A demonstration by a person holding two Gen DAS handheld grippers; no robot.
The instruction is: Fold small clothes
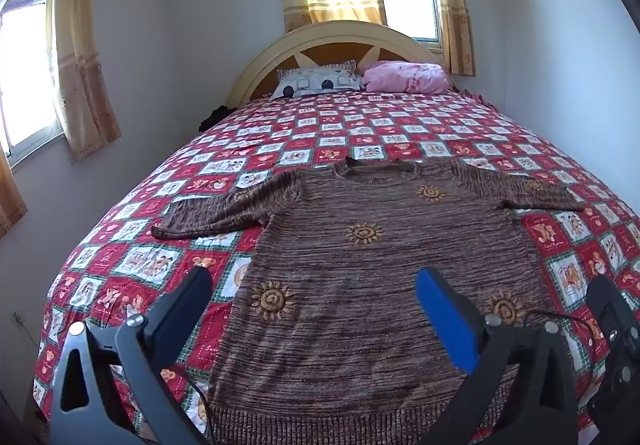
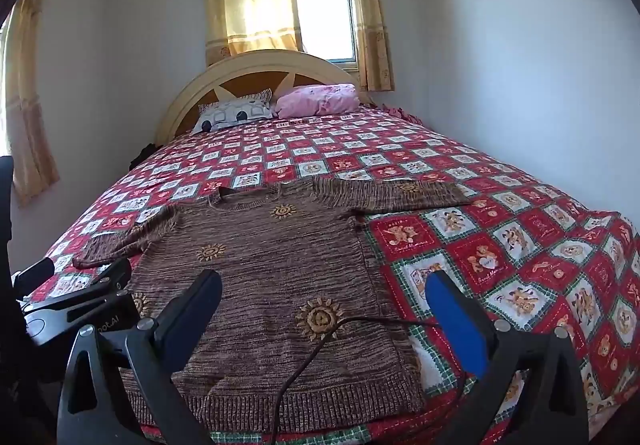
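Sweater (image 1: 360, 265) lies flat on the bed (image 1: 400, 121) ahead of both claws, left claw (image 1: 316, 309) and right claw (image 2: 324, 309), each gaping wide, seemingly empty.

Partly hidden lettering "oot.AI" on the black left gripper (image 2: 76, 285), lower left of the right wrist view; quilt (image 2: 520, 245) captions too small to read.
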